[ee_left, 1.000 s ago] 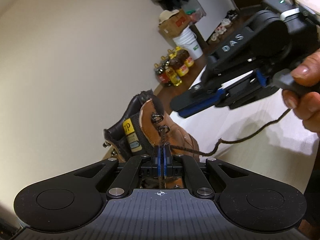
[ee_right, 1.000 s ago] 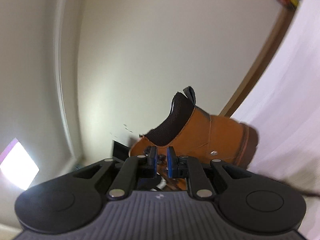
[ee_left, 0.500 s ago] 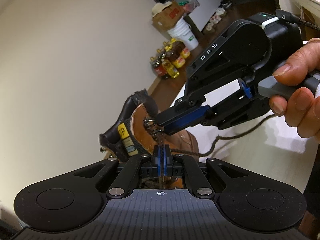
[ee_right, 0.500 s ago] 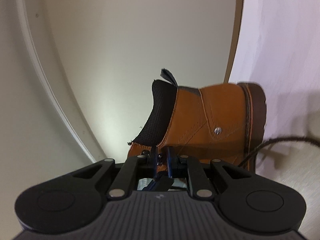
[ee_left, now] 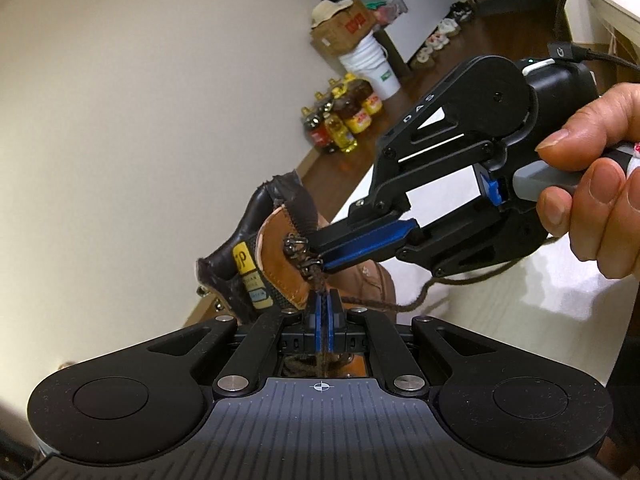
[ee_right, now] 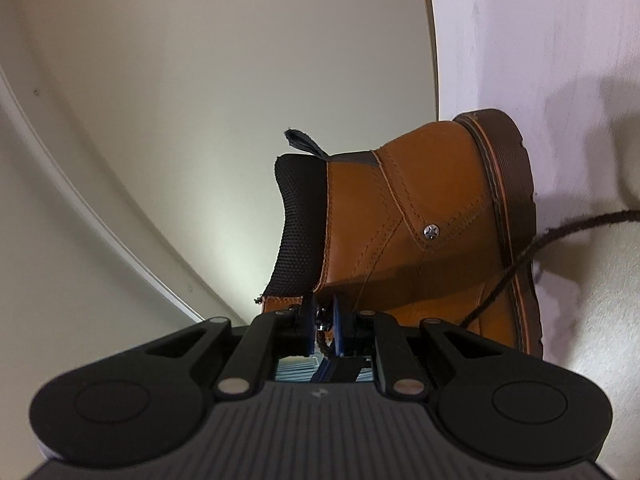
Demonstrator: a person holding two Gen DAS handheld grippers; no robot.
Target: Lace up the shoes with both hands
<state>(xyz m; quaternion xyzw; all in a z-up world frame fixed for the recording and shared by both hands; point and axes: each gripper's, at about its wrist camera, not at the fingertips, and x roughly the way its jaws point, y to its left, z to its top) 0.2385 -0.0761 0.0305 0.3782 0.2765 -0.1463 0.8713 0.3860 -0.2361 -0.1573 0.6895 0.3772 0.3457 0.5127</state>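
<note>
A tan leather boot (ee_left: 280, 258) (ee_right: 400, 240) stands on the white table (ee_left: 500, 300). My left gripper (ee_left: 322, 308) is shut on the brown lace (ee_left: 376, 305) just below the boot's upper metal hooks (ee_left: 297, 245). The lace's loose end trails off to the right (ee_right: 560, 228). A hand (ee_left: 592, 184) holds my right gripper (ee_left: 316, 255) (ee_right: 322, 320), which reaches in from the right with its tips at the hooks. Its jaws are closing, a strand of lace stands between the pads, and a small gap still shows.
Beyond the table edge lies wooden floor with several oil bottles (ee_left: 344, 120), a white bucket (ee_left: 370, 64) and a cardboard box (ee_left: 340, 28). A plain wall fills the left of both views.
The right gripper has come down and rolled, moving in to the boot's hooks, and its jaws have narrowed around the lace. The left gripper has stayed shut on the lace.
</note>
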